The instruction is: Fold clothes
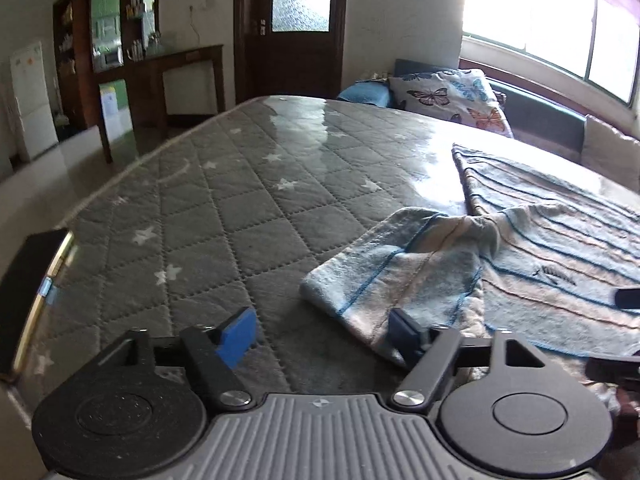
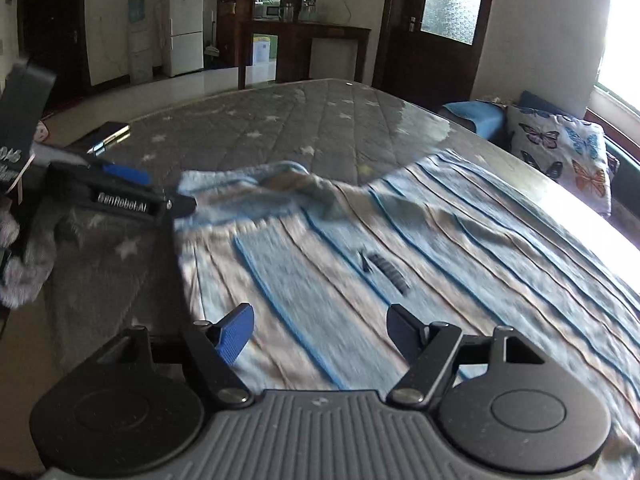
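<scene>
**Both jaws released over the striped garment**

The left gripper (image 1: 322, 334) hangs with jaws apart and empty; the folded sleeve of the striped garment (image 1: 540, 256) lies just ahead and right of them on the quilted bed (image 1: 224, 200). The right gripper (image 2: 320, 332) hovers over the garment's body, jaws released, nothing between them.

- The mattress (image 1: 224, 184) is grey, quilted in diamonds, with scattered white stars.
- The garment (image 2: 400, 248) is fuzzy, in pale blue and beige stripes edged with thin darker blue lines.
- The cushion (image 1: 452, 94) is white with blue, purple and orange butterflies.
- Both grippers' pads (image 1: 236, 336) are blue on black fingers.
- The fridge (image 2: 185, 26) is white.
</scene>
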`<action>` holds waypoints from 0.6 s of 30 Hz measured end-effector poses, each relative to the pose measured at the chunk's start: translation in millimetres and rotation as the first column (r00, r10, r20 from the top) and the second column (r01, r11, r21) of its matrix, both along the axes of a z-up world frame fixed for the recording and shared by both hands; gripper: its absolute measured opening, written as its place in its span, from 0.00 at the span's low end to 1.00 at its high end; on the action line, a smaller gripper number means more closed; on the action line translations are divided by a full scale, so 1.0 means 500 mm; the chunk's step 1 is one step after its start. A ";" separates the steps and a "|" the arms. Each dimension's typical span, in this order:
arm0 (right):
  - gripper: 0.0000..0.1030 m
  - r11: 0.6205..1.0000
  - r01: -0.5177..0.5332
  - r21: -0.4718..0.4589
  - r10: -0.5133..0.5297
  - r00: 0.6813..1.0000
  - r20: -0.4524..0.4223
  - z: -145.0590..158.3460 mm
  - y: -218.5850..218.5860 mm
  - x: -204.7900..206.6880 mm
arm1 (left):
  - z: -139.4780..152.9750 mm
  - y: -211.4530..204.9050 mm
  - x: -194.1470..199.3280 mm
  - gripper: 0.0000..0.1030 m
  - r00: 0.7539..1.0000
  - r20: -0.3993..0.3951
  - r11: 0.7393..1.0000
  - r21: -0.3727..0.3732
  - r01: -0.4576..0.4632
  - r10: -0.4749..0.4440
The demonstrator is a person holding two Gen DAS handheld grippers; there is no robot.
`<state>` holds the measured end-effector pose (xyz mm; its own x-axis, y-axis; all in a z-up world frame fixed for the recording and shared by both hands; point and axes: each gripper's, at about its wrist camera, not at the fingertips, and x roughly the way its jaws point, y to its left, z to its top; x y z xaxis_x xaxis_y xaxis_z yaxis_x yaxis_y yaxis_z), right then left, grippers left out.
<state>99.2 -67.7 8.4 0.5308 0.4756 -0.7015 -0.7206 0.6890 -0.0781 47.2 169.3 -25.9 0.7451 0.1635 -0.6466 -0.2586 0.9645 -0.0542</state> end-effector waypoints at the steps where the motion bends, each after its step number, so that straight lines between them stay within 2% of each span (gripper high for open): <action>1: 0.73 1.000 -0.001 0.003 0.001 1.000 0.000 -0.002 0.012 0.006 | 0.002 0.002 0.000 0.64 1.000 0.003 1.000 -0.009 0.006 -0.005; 6: 0.73 0.999 -0.031 0.023 0.031 0.999 -0.012 -0.007 0.071 0.023 | 0.009 0.015 -0.001 0.49 0.999 0.017 0.996 -0.074 0.040 -0.039; 15: 0.73 0.997 -0.080 -0.008 0.080 0.996 -0.032 -0.033 0.131 0.011 | 0.010 0.010 -0.005 0.48 0.998 0.024 0.993 -0.105 0.063 -0.060; 18: 0.73 0.997 -0.077 -0.011 0.077 0.997 -0.030 -0.026 0.127 0.007 | 0.010 0.008 -0.001 0.34 0.997 0.030 0.990 -0.117 0.075 -0.072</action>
